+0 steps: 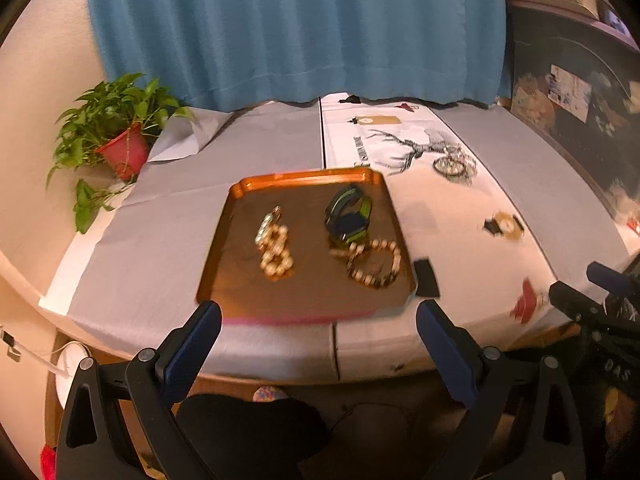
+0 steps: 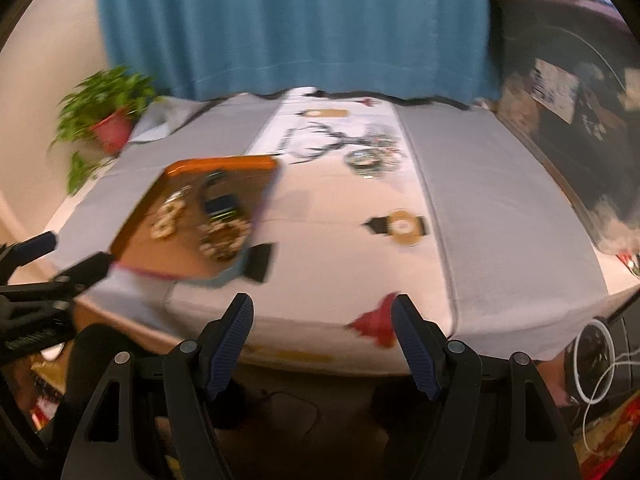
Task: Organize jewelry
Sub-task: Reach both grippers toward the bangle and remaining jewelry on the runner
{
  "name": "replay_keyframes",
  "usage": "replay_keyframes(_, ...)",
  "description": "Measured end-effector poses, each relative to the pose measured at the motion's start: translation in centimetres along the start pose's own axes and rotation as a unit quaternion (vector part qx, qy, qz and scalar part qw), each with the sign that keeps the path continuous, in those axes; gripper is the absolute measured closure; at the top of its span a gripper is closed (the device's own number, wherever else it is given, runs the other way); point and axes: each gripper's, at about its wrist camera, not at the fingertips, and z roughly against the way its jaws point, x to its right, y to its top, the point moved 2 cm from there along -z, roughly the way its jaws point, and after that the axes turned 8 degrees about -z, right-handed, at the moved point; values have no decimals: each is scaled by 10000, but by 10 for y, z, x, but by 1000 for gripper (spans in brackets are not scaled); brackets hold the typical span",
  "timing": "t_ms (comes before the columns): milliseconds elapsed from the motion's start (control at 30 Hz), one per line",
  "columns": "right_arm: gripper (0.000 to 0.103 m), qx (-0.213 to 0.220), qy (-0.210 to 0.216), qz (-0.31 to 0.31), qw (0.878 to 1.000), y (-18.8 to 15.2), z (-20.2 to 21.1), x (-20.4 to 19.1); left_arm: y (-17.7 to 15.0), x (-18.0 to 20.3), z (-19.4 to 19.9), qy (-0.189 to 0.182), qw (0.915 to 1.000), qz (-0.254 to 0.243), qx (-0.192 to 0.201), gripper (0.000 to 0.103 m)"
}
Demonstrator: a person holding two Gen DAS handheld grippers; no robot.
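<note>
A worktop (image 1: 160, 216) under grey and printed white cloth stands before a blue curtain (image 1: 296, 28), with a potted plant (image 1: 116, 136) at its far left corner. The orange tray (image 1: 224, 256) near the front edge holds pearl jewelry (image 1: 276, 248), a green-black bangle (image 1: 348, 212) and a beaded bracelet (image 1: 376, 262). More beads (image 2: 370, 158) lie apart on the deer print, with bare cloth to the right. Only the right view shows white cables (image 2: 596, 364) below. The left hand-held gripper (image 1: 318, 320) and right hand-held gripper (image 2: 322, 312) are both spread, empty.

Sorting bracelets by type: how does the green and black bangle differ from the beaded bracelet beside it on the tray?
The green and black bangle is a solid, dark band standing on edge; the beaded bracelet is a string of pale round beads lying flat. Both sit on the orange tray, apparently touching.
</note>
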Motion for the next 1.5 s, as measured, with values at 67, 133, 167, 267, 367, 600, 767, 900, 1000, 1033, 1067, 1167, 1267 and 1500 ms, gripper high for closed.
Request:
replay_keyframes(67, 31, 0, -136, -145, 9998, 15, -15, 20, 16, 4, -11, -38, 10000, 60, 12, 6)
replay_keyframes(133, 31, 13, -272, -286, 9992, 34, -33, 40, 31, 9, -21, -78, 10000, 50, 22, 6)
replay_keyframes(167, 31, 30, -310, -327, 9990, 41, -39, 48, 38, 12, -25, -82, 10000, 37, 28, 6)
replay_keyframes(267, 31, 113, -484, -514, 9974, 77, -75, 81, 66, 26, -43, -92, 9999, -105, 83, 6)
replay_keyframes(367, 31, 144, -597, -637, 9961, 110, -111, 106, 88, 40, -59, -127, 9996, -200, 125, 6)
replay_keyframes(600, 31, 54, -564, -430, 9975, 180, -215, 129, 130, 64, -105, -329, 9994, -134, -34, 6)
replay_keyframes(767, 31, -98, -503, 6, 9987, 200, -263, 121, 153, 79, -134, -382, 9992, -104, -109, 6)
replay_keyframes(900, 31, -184, -548, 250, 9980, 202, -285, 114, 164, 88, -153, -433, 9988, -78, -220, 6)
replay_keyframes(1000, 29, -90, -923, 424, 9948, 204, -291, 119, 171, 97, -166, -559, 9978, -27, -350, 6)
replay_keyframes(1033, 29, -111, -1014, 362, 9941, 204, -289, 124, 174, 100, -170, -614, 9974, -10, -379, 6)
replay_keyframes(1067, 29, -144, -1185, 180, 9927, 204, -286, 136, 176, 104, -175, -675, 9969, -10, -411, 6)
replay_keyframes(1167, 29, -184, -1302, -258, 9910, 198, -273, 165, 186, 120, -191, -867, 9945, -126, -569, 6)
replay_keyframes(1267, 27, -200, -1160, -424, 9921, 186, -259, 185, 200, 136, -208, -981, 9926, -282, -658, 6)
replay_keyframes(1500, 27, -166, -1244, -666, 9899, 177, -247, 216, 226, 157, -237, -1110, 9898, -451, -775, 6)
